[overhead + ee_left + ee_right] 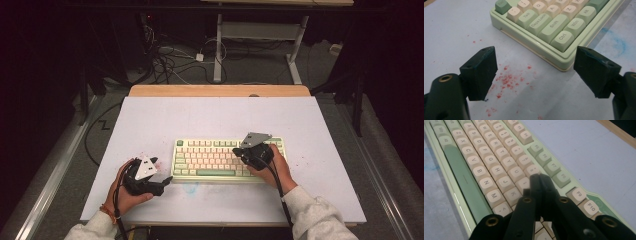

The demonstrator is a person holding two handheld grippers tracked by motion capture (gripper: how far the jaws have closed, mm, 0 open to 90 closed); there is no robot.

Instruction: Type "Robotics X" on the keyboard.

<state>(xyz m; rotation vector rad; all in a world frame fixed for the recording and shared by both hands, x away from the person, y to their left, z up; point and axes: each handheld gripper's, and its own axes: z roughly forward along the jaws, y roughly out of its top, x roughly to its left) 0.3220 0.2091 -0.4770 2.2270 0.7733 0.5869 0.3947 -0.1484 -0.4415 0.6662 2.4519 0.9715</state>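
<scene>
Resting flat: pale-green keyboard (227, 160), cream keys; right tool (537, 178) pressed together on keys, left tool (535, 72) spread.

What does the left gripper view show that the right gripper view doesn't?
Left gripper view alone: the left tongs standing wide open above red specks on the white table, a blue smudge, and the Ctrl key at the keyboard's corner.

Right gripper view alone: the right tongs shut together over the number row, the function keys and the long green spacebar.

Both: the green and cream keyboard on that table.
</scene>
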